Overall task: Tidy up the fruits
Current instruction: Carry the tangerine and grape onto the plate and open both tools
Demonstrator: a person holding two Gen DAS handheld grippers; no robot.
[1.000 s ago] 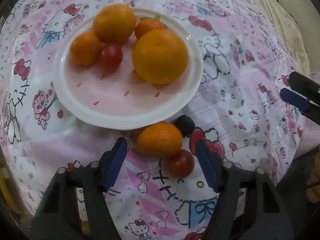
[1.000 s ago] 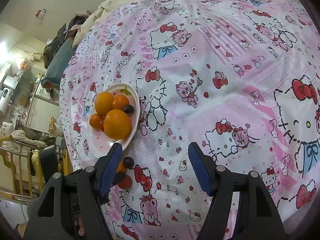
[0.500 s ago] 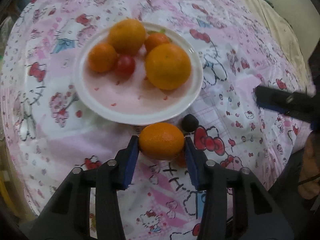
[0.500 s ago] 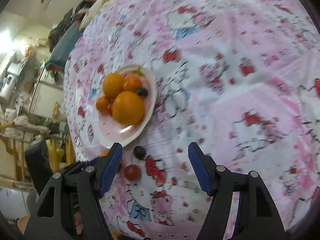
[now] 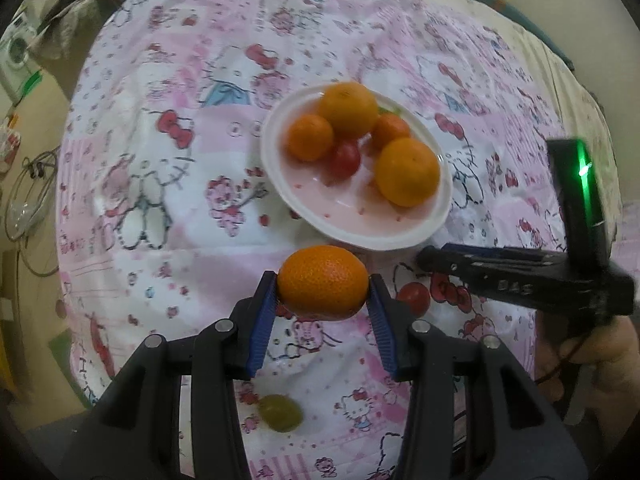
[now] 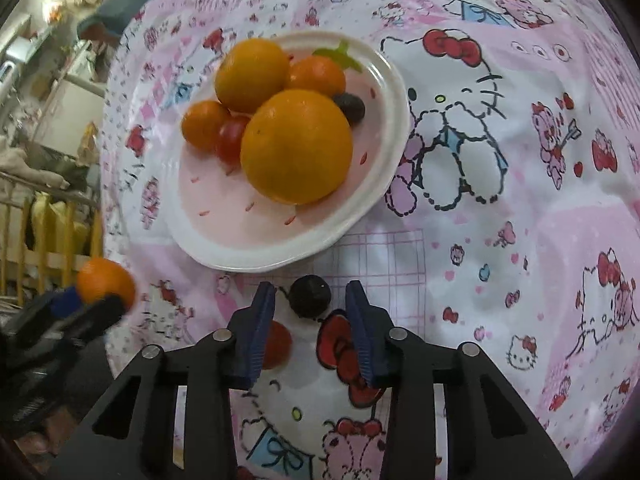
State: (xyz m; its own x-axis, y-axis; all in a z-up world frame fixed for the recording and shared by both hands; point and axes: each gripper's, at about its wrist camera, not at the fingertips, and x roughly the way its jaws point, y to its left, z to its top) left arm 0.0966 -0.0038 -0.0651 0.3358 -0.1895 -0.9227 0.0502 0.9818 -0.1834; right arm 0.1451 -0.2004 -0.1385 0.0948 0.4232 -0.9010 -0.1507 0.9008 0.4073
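The left tongs (image 5: 322, 294) pinched a dimpled oval mandarin (image 5: 322, 281), while the right tongs (image 6: 310, 300), just closing, flanked a round dark grape (image 6: 310, 295) untouched.

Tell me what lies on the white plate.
On the white plate lie two big oranges, two small mandarins, a red cherry tomato and a dark berry. A green leaf shows behind. Anything beneath the fruit is covered.
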